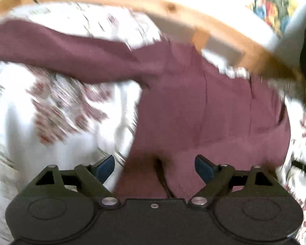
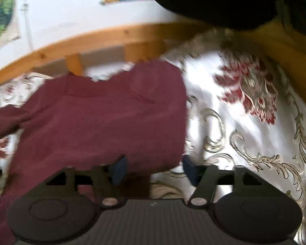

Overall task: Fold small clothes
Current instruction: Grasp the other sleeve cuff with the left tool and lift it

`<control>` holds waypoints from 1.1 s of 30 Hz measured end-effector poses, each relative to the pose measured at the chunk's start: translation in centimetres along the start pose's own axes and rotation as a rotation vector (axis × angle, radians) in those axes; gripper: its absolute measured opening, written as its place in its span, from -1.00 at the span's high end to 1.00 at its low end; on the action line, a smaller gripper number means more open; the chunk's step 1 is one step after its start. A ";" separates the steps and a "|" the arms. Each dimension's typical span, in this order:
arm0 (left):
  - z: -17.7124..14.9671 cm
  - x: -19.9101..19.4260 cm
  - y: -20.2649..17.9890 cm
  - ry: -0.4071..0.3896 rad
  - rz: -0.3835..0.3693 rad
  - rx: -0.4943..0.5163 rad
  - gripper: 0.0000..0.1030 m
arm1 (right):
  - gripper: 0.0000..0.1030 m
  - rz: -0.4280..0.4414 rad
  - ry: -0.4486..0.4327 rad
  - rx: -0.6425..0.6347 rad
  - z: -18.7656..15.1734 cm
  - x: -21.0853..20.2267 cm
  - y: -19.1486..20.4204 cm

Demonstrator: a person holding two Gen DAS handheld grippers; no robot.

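Note:
A maroon long-sleeved top [image 1: 193, 106] lies spread on a white floral bedspread [image 1: 20, 122], with one sleeve [image 1: 61, 51] stretched out to the left. My left gripper [image 1: 155, 167] is open just above the top's near edge. Its blue pads [image 1: 107, 166] stand wide apart and grip nothing. In the right wrist view the same top [image 2: 102, 118] fills the left half, its right edge straight. My right gripper [image 2: 153, 169] is open over the top's near right corner, and its pads [image 2: 188, 171] do not press on the cloth. Both views are blurred.
A curved wooden bed rail [image 1: 214, 26] runs behind the top, seen again as the bed rail [image 2: 112, 38] in the right wrist view. A dark bulky thing [image 2: 224, 0] hangs at the upper right. Colourful patterned cloth [image 1: 275, 6] shows beyond the rail. Bedspread [image 2: 244, 138] extends to the right.

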State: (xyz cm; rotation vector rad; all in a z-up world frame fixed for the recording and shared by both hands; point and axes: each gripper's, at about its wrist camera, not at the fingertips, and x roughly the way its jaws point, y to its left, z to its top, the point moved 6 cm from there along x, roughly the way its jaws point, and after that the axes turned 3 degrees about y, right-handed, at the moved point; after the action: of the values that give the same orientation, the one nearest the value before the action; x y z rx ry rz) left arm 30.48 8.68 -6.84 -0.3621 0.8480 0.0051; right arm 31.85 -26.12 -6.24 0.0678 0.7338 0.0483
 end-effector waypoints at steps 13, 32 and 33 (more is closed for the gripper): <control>7.4 -10.2 16.3 -0.284 0.356 -0.084 -0.98 | -0.99 0.240 -0.121 -0.164 -1.5 -2.5 8.4; 6.4 -5.0 22.9 -0.483 0.136 -0.787 -0.71 | -0.99 0.228 -0.062 -0.176 -3.2 -0.4 8.1; 6.4 -5.1 22.8 -0.499 0.153 -0.795 -0.66 | -0.99 0.231 -0.059 -0.178 -3.3 -0.3 8.2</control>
State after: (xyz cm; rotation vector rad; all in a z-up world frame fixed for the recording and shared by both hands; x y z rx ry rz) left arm 28.39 32.82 -6.35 -0.9925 0.3408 0.5668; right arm 29.28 -17.85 -7.85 -0.0168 0.6578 0.3306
